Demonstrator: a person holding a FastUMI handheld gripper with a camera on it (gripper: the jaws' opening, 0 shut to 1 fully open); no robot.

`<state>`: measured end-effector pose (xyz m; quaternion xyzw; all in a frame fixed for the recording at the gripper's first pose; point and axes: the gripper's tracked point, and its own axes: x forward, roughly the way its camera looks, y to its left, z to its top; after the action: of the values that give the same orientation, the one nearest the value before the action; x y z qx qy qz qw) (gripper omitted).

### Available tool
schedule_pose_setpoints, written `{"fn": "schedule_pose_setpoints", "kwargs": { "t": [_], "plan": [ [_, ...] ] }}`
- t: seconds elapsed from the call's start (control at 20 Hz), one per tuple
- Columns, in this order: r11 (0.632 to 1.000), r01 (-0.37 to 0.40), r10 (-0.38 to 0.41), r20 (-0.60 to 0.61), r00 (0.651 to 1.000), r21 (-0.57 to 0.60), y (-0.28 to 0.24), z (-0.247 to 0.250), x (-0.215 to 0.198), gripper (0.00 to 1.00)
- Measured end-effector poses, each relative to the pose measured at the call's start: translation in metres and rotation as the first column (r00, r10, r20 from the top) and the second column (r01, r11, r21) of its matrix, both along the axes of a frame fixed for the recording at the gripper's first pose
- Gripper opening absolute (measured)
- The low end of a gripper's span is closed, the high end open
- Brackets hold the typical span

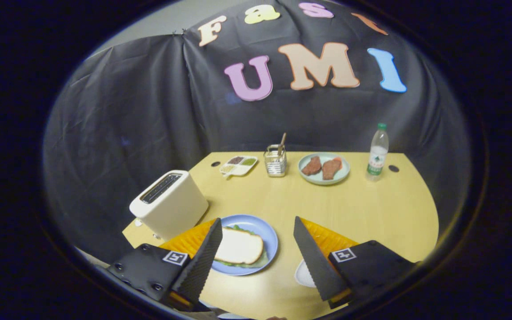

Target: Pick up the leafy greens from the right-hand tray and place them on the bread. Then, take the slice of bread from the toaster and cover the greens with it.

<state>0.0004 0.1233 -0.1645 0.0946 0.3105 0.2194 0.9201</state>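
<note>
Hovering above the near edge of the yellow table (371, 209), your gripper (258, 242) has its fingers (202, 262) spread wide apart and clamped on nothing. Between them, nearer the finger at your 9 o'clock, sits the blue plate (270, 235), and on it a slice of bread (239, 246) lies flat over the leafy greens (238, 229), whose green edges show around the crust at the far and near sides. Under the plate at 9 o'clock an orange tray (189, 242) shows past the finger; a second orange tray (327, 238) lies at 3 o'clock, partly behind the other finger, with a small white object (302, 275) just nearer to you, too hidden to name. At 10 o'clock from the plate stands the white toaster (169, 204), close to the table's corner, its slots dark. Farther on, along the far side of the table, you have a divided white dish (238, 165) at 12 o'clock, a wire holder (275, 162) with a utensil upright just beside it, a pale green plate (324, 169) carrying two brown pieces at 1 o'clock, and a clear bottle (378, 153) with a green cap at 2 o'clock. Black cloth (140, 120) closes the booth behind it all.
</note>
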Motion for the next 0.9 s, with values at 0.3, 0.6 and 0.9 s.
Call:
{"fn": "schedule_pose_setpoints", "kwargs": {
  "t": [0.3,0.6,0.9],
  "plan": [
    [0.987,0.149,-0.129,0.246,0.961,-0.062,-0.055,0.068,-0.008,1.00],
    [0.942,0.334,-0.291,0.409,0.865,-0.038,-0.098,0.113,-0.025,1.00],
    [0.900,0.436,-0.388,0.453,0.803,-0.003,-0.129,0.126,-0.036,1.00]
  ]
}}
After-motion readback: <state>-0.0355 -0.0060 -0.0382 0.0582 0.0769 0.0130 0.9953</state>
